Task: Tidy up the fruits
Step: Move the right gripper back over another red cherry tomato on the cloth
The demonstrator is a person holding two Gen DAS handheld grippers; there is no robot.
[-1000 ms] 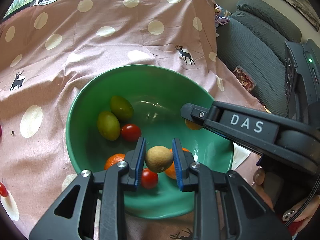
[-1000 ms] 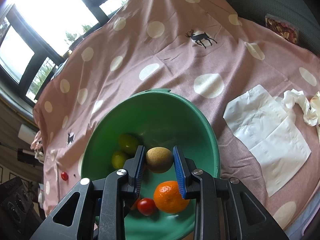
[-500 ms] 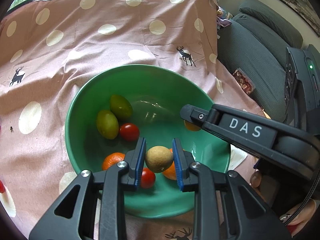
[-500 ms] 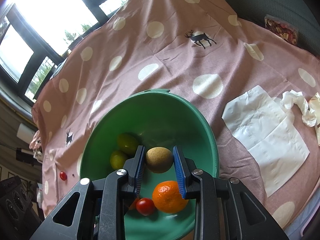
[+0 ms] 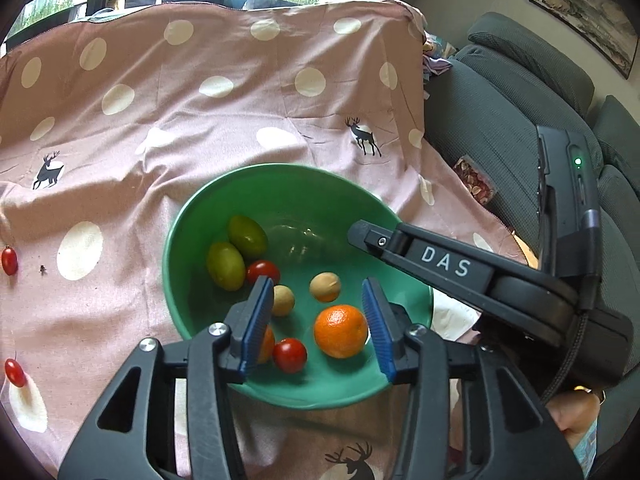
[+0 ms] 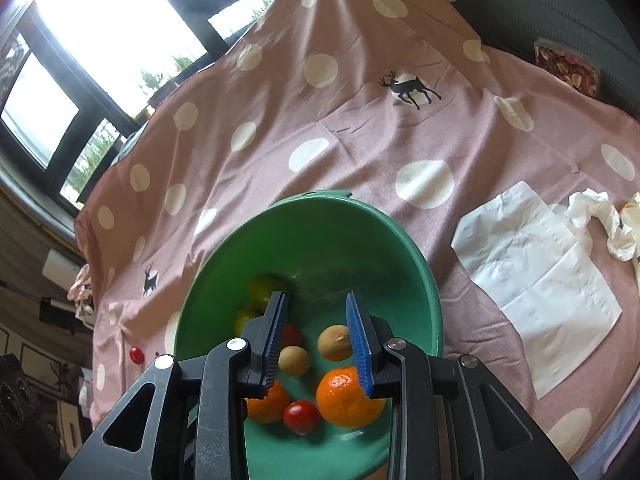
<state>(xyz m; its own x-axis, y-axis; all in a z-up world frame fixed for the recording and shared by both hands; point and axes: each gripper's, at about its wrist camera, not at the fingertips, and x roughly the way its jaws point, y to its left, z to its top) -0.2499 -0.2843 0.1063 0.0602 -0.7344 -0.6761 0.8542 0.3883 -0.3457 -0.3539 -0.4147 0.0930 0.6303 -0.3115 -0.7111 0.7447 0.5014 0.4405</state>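
A green bowl (image 5: 200, 216) sits on the pink dotted cloth and also shows in the right wrist view (image 6: 416, 276). It holds two green fruits (image 5: 226, 266), two brown longans (image 5: 325, 287) (image 5: 282, 300), two mandarins (image 5: 341, 331), and two cherry tomatoes (image 5: 289, 355). My left gripper (image 5: 316, 326) is open and empty above the bowl's near side. My right gripper (image 6: 318, 344) is open and empty above the bowl, and its arm crosses the left wrist view (image 5: 444, 260). Two cherry tomatoes (image 5: 9, 261) (image 5: 15, 372) lie on the cloth to the left.
White paper napkins (image 6: 536, 276) and crumpled tissue (image 6: 608, 224) lie on the cloth right of the bowl. A grey sofa (image 5: 500, 120) stands beyond the table's right edge, with a snack packet (image 5: 474, 180) on it. Windows are at the back.
Both grippers have opened and let go of their brown longans, which now lie in the bowl. Both grippers have pulled back and up a little.
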